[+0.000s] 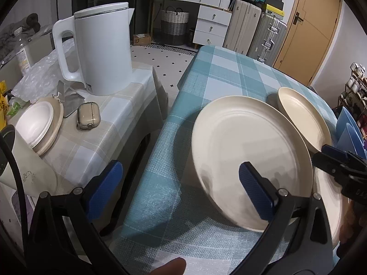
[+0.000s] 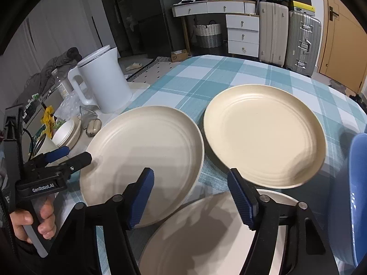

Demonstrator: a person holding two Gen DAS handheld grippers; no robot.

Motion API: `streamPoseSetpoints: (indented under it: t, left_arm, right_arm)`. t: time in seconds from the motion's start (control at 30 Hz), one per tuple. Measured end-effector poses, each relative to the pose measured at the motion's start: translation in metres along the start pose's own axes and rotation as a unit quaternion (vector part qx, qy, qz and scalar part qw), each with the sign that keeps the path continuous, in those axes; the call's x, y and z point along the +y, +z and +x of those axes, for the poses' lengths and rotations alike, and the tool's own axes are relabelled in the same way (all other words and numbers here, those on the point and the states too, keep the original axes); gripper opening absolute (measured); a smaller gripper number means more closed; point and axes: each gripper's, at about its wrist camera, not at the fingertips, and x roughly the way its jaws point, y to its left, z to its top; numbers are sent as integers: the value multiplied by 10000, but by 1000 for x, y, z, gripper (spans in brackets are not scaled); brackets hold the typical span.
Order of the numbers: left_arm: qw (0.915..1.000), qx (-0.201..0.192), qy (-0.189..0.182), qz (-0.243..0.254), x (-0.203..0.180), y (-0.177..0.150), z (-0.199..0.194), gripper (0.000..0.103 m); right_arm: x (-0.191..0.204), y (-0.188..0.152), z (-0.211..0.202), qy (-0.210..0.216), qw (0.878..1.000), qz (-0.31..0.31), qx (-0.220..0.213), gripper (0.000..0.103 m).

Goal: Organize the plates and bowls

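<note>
1. Cream plates sit on my teal checked table: a left plate, a right plate just beside it, and a whiter near plate under my right tongs.
2. My left tongs are spread wide and grasp nothing. The right finger lies over the left plate's near part; the left finger hangs off the table's edge, over the gap to the side table.
3. From the right wrist view, the left tongs reach the left plate's rim, one finger over it. Whether it touches, I cannot tell.
4. My right tongs are released and empty, above the near plate, fingertips pointing at the gap between the other two plates.
5. The left plate's near rim seems to overlap the near plate.
6. A blue dish stands at the right edge of the table.
7. On the side table stand a white kettle, an earbud case, and a stack of white bowls on a cream plate.
</note>
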Motion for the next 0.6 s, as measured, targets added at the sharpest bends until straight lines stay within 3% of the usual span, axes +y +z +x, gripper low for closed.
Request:
streamPoseSetpoints:
  t: [0.2,0.33,0.6]
  left_arm:
    - [9999,42,-79,-69,6,1,1,85]
    - [9998,62,-198,-65,6,0,2,81]
    - [9993,199,-312,53,-5,-4,6,60]
  right_arm:
    - [0,2,9,57,9999,58,111,62]
    - [0,3,17,73,9997,81,240,58]
    - [1,4,26,2,9995,68,322,42]
